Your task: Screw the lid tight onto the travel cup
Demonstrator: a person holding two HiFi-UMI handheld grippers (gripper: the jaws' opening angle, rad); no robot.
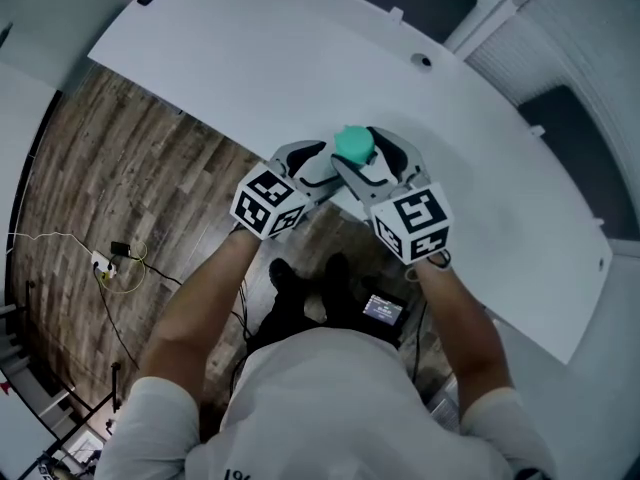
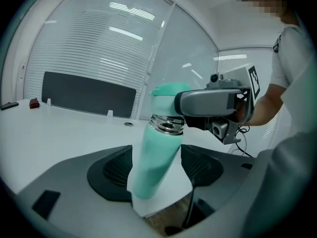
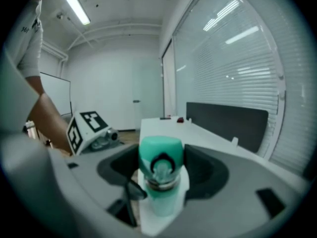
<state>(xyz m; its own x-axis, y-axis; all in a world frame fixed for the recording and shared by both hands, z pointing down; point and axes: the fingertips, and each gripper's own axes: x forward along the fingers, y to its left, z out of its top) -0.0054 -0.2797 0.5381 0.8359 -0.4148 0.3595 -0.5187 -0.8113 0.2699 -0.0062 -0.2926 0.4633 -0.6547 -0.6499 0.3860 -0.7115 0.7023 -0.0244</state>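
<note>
My left gripper [image 2: 156, 172] is spread around the travel cup [image 2: 159, 152], which leans toward one o'clock. My right gripper [image 3: 161, 168] pinches the lid [image 3: 159, 150].

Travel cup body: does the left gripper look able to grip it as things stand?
Probably yes. The cup body leans between the open jaws of the left gripper, with nothing else between them. The right gripper is shut on the lid higher up, clear of the body.
</note>
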